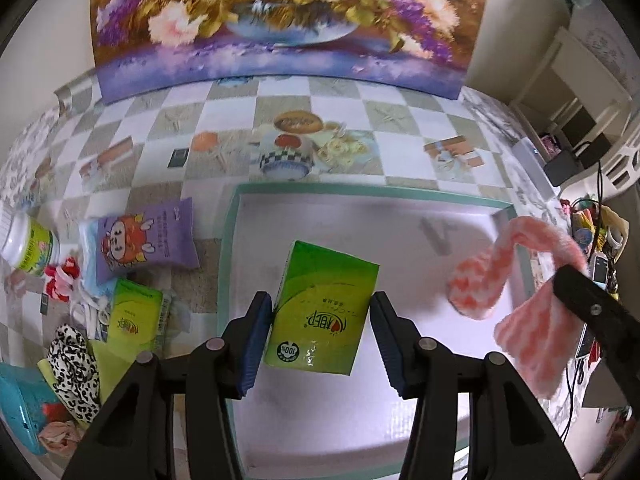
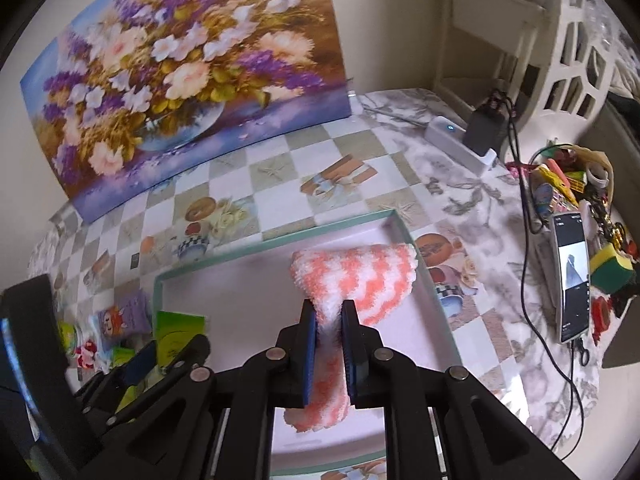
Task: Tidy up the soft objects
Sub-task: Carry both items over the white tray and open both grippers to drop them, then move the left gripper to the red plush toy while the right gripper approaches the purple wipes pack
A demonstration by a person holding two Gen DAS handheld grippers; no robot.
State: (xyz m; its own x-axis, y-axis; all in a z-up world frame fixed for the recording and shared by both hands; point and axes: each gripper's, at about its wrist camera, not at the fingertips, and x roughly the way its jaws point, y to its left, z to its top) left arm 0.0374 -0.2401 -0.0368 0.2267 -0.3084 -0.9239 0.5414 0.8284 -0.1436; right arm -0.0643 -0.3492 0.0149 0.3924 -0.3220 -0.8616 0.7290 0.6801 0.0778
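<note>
Step in hand, as we read it: delivery. Both tongs are over the tray, each w/ a soft item.

Left tongs (image 1: 318,332): green tissue pack (image 1: 322,308) sits between the blue pads, tilted, over the tray's pale floor. Left pad touches the pack's edge; a thin gap shows at the right pad, so we read the grip as light, pack gripped but only just. Can't tell whether the pack's far end rests on the floor or hangs above it.

Right tongs (image 2: 329,320): clenched on the pink-and-white fuzzy sock (image 2: 360,276), pinched at mid-length. One end fans out fwd toward the tray's far right corner; the other droops below the pads.

Tray (image 1: 230,216), teal rim, lies on the bench w/ checkered cloth. Inside: nothing but what we carry, as far as visible.

Outside, left of tray: purple cartoon pack (image 1: 146,242), 2nd green pack (image 1: 134,316), leopard-print cloth (image 1: 74,364), small red-white bits. Not yet sorted.

Next move, our judgement: lower each item to the floor, release, keep pack and sock apart. Sock may cling to the pads; lift straight up after letting go.
</note>
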